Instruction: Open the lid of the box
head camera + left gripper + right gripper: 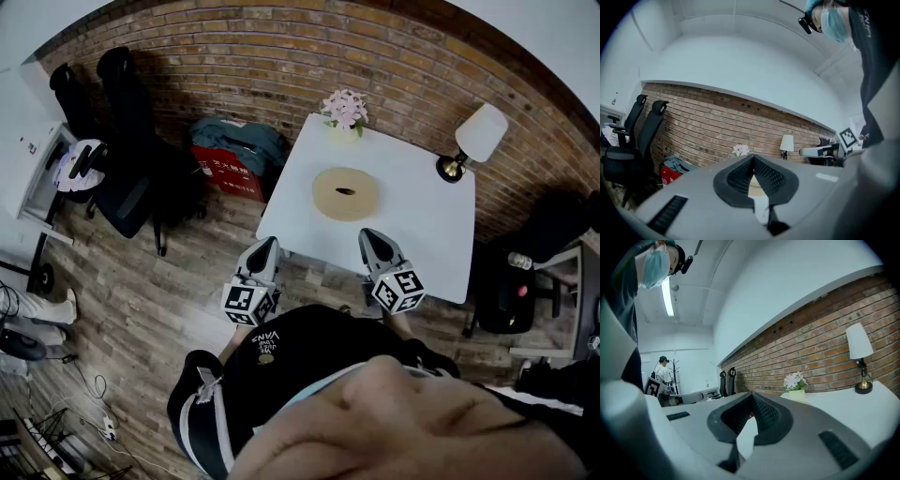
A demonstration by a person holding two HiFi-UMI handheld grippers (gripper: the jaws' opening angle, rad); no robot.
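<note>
The left gripper has its jaws pressed together with nothing between them. The right gripper is the same, jaws closed and empty. Both are held side by side at about the same height over the near edge of the white bench, pointing roughly level toward a brick wall.

The box is round, flat and tan, with a small dark slot in the middle of its top. It lies on the bench ahead of both pairs of jaws, a little right of the left jaws and a little left of the right ones, touched by neither. In the left gripper view a tan sliver of it shows just beyond the closed tips.

Farther ahead of the jaws, at the bench's far edge, stands a small pot of pale flowers. A lamp with a white shade stands ahead and to the right of the right jaws. Two black chairs stand well left of the left jaws.
</note>
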